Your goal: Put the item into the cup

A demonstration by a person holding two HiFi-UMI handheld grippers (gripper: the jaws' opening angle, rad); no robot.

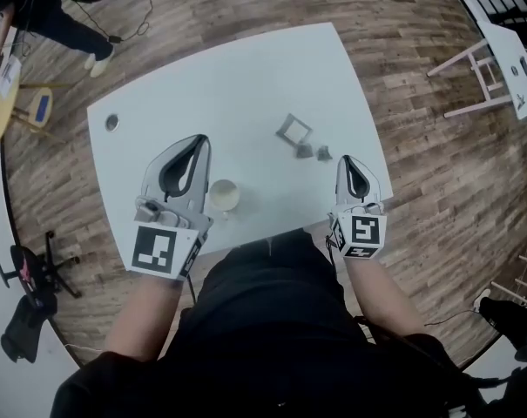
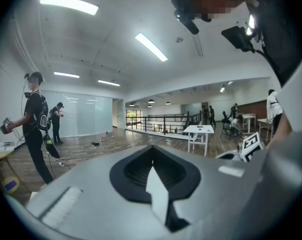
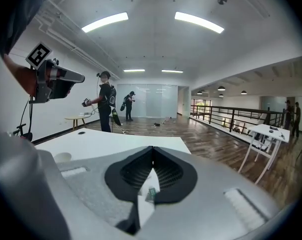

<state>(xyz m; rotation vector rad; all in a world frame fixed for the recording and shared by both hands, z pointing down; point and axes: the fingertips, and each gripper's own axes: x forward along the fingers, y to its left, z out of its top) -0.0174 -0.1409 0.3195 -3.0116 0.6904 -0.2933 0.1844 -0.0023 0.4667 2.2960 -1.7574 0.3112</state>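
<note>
A: What are the jaws doing?
B: The left gripper [image 1: 199, 142] and right gripper [image 1: 347, 162] are both keeping their jaws pressed together.
A: Where is the work lying?
B: The cup [image 1: 224, 196] is standing just beside the left gripper. The grey items [image 1: 304, 151] are lying farther out on the table [image 1: 246, 77], apart from the cup. The right jaws are probably needing to open before descending on one item

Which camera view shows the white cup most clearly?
The head view: the white cup stands on the table, seen from above. The right gripper view shows only a pale part, probably its rim. The left gripper view shows none of it.
</note>
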